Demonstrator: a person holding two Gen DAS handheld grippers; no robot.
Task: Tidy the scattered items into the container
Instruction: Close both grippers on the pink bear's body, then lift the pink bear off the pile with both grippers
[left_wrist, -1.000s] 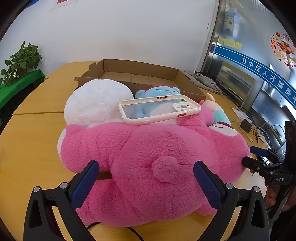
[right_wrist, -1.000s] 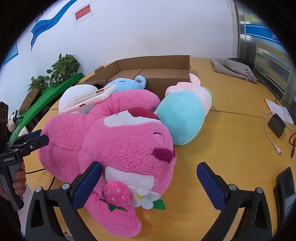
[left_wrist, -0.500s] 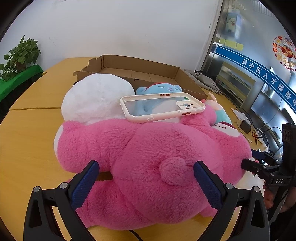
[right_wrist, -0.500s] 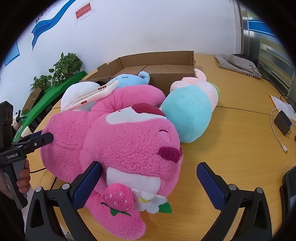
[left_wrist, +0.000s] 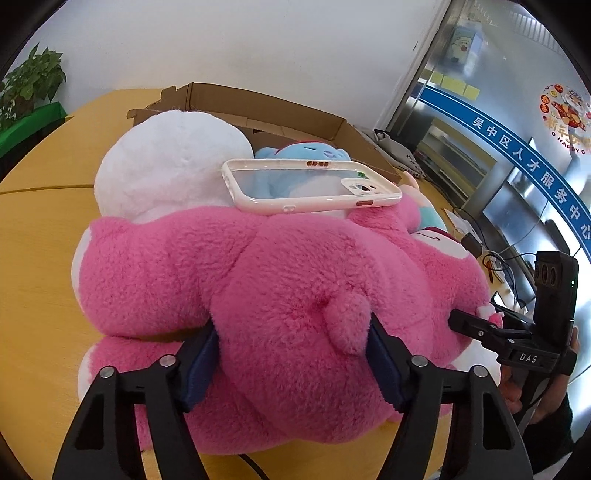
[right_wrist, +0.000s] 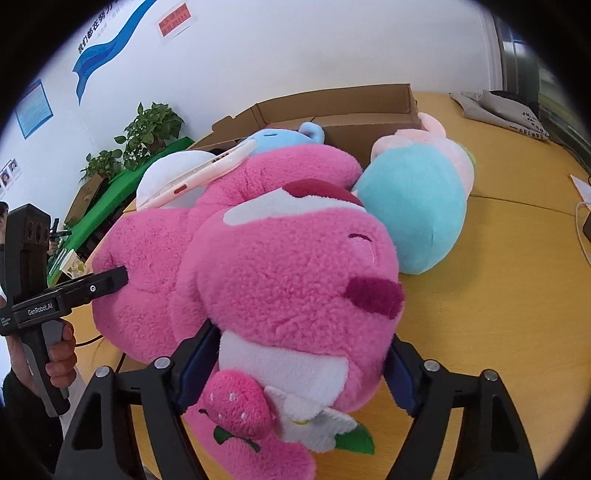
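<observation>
A big pink plush bear (left_wrist: 280, 280) lies on the wooden table (left_wrist: 33, 258). My left gripper (left_wrist: 291, 354) is shut on the bear's rear, by its tail. My right gripper (right_wrist: 299, 365) is shut on the bear's head (right_wrist: 295, 280), below the snout. A phone case (left_wrist: 310, 184) lies on the bear's back, also in the right wrist view (right_wrist: 199, 173). A white plush (left_wrist: 170, 162) and a blue plush (left_wrist: 295, 158) lie behind the bear. A teal and pink plush (right_wrist: 417, 206) lies beside its head. The open cardboard box (left_wrist: 273, 110) stands behind them all.
Cables and a charger (left_wrist: 472, 243) lie on the table at the right. A grey bag (right_wrist: 506, 114) lies at the far right of the table. Potted plants (right_wrist: 151, 129) on a green stand are at the left.
Both grippers have moved in onto the pink bear and closed on it, the left on its rear, the right on its head.
</observation>
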